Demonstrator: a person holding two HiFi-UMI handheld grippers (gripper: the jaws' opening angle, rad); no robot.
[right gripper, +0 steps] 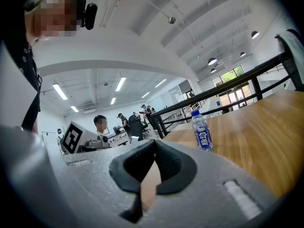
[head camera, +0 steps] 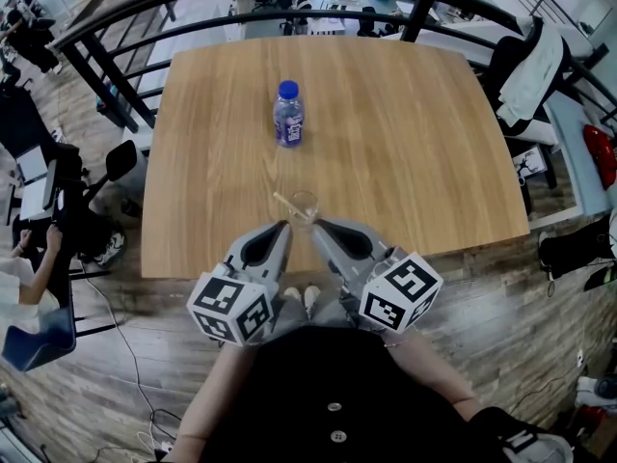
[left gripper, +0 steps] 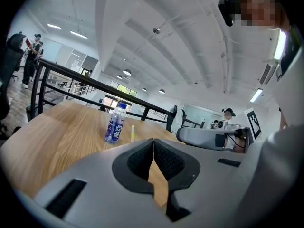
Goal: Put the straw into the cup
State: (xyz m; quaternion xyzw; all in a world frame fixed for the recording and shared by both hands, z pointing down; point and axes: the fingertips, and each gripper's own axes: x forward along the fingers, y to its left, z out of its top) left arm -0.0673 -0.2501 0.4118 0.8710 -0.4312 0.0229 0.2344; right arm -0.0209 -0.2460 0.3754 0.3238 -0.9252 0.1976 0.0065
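Observation:
A clear plastic cup [head camera: 306, 204] stands near the table's front edge. A pale straw [head camera: 285, 204] leans out of it toward the left. My left gripper [head camera: 285, 227] and right gripper [head camera: 315, 227] sit side by side just in front of the cup, tips pointing at it, both shut and empty. In the left gripper view the jaws [left gripper: 153, 141] are pressed together, and the straw's top [left gripper: 132, 132] rises behind them, with the cup hidden. In the right gripper view the jaws [right gripper: 154, 143] are also closed, with neither cup nor straw in sight.
A small water bottle [head camera: 288, 114] with a blue cap stands upright at the middle of the wooden table [head camera: 405, 143]. Black railings [head camera: 145, 13] run behind the table. Chairs and people are at the left and right sides.

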